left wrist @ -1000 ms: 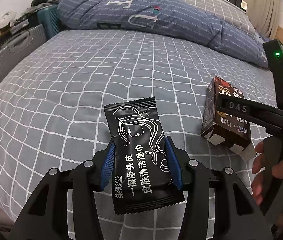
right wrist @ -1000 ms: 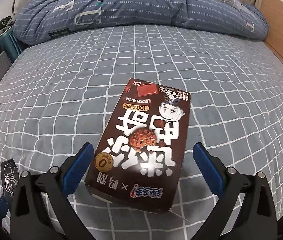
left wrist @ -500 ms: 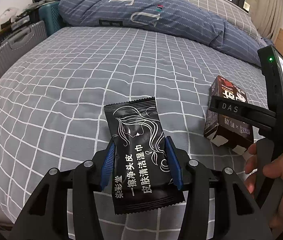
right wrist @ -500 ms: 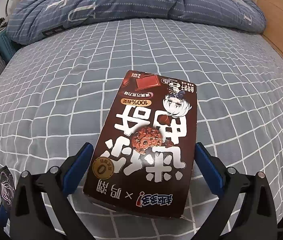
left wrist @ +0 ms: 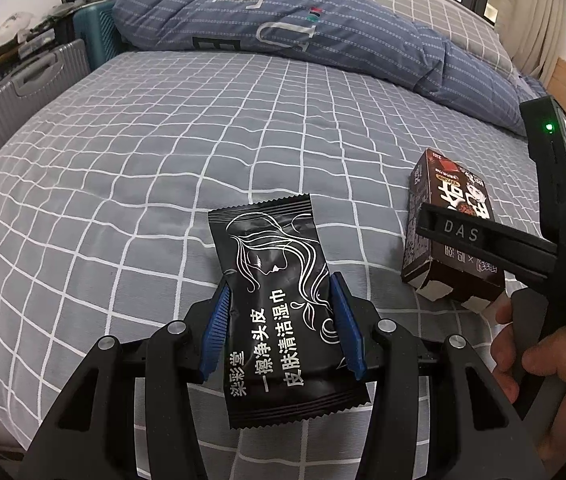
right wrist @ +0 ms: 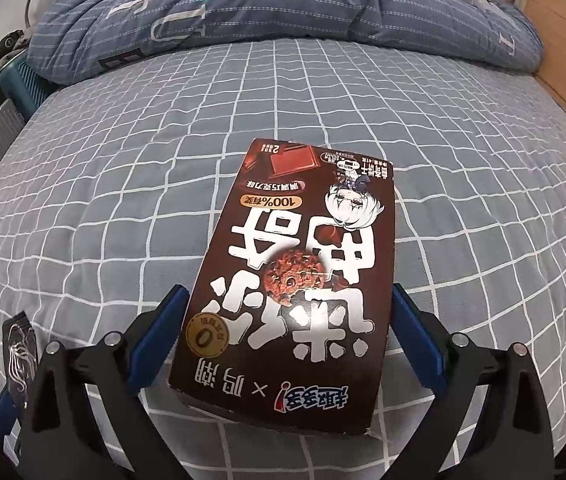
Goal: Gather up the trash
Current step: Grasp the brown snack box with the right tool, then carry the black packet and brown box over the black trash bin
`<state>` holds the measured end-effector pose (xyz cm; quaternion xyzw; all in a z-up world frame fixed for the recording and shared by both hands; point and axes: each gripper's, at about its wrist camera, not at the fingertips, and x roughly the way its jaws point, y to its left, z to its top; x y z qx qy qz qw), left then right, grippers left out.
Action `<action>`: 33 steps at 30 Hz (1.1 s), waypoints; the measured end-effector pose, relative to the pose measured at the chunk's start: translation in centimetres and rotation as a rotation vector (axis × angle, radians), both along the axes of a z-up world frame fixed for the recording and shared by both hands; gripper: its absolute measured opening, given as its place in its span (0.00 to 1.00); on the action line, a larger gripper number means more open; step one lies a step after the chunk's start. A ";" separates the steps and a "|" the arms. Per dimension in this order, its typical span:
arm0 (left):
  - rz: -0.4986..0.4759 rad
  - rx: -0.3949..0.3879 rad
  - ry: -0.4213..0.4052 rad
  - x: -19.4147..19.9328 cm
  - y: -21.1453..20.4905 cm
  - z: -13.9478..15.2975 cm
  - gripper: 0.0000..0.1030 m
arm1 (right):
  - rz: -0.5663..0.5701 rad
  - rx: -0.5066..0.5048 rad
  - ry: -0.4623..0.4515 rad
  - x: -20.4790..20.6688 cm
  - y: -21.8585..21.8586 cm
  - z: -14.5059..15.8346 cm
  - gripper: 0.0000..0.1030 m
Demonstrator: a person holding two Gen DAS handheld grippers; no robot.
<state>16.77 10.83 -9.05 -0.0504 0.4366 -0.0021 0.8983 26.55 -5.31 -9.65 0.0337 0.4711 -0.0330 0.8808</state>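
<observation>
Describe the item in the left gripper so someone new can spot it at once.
On the bed with the grey checked sheet, look near the foot edge, to the left of the brown cookie box. The item is a flat black wet-wipe sachet clamped between the blue pads of the left gripper. Unlike the box, it is a thin pouch with a white line drawing of a woman's profile.

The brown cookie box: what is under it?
Around the brown cookie box only the grey checked bed sheet shows, so it seems to rest on that. The patch directly beneath is covered, so anything there cannot be seen.
</observation>
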 end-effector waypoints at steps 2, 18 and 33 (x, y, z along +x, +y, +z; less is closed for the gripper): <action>-0.001 0.000 -0.001 0.0 -0.2 0.1 0.46 | 0.013 -0.007 -0.008 -0.3 -0.1 0.2 0.90; -0.037 -0.033 -0.024 -1.6 -2.7 1.4 0.46 | 0.095 -0.080 -0.102 -5.5 -2.6 3.6 0.90; -0.083 -0.037 -0.041 -5.7 -6.0 2.5 0.46 | 0.133 -0.077 -0.131 -12.3 -6.6 4.9 0.90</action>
